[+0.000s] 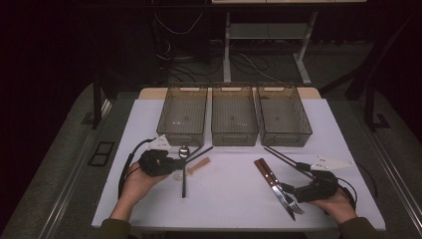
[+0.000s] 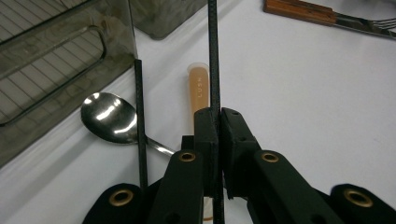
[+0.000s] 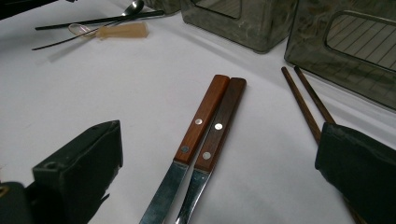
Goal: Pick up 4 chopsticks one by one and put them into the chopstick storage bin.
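Pinching a black chopstick (image 2: 214, 56), the left gripper (image 2: 218, 126) points it toward the bins (image 2: 56, 60).

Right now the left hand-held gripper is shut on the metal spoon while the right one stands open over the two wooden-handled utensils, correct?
Not the spoon: the left gripper view shows the left hand-held gripper shut on a black chopstick. The right hand-held gripper does stand open over the wooden-handled utensils.

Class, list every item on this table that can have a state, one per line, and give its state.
left gripper: shut on black chopstick
right gripper: open, jaws either side of the knife and fork
second black chopstick: lying loose across the spoon handle
spoon: lying bowl up
knife and fork: lying side by side
three bins: upright, empty
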A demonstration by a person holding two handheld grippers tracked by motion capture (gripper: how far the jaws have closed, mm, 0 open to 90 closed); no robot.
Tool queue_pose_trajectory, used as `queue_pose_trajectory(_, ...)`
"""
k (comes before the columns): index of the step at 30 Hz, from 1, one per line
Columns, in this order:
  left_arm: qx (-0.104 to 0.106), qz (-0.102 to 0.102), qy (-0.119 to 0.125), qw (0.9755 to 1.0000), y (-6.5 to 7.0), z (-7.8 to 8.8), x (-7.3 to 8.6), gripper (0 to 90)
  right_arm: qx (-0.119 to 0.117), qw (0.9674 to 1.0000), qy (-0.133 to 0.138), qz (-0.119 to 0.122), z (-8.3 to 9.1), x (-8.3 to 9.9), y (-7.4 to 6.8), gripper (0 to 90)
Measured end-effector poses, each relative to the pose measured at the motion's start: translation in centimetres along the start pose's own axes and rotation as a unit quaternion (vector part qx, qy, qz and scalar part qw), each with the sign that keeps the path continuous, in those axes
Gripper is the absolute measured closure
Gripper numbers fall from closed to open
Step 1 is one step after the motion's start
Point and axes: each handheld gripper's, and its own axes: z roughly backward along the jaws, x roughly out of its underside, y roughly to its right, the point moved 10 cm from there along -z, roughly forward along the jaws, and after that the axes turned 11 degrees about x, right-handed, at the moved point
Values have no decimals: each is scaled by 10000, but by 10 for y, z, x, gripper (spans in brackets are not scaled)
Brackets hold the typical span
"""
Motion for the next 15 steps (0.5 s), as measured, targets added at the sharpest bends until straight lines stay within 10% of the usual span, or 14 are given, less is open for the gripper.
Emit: queue_pose_trajectory(15,-39,-23,174,9998,-7,2,-20,849,-1,10000,12,-2,1,0,0,10)
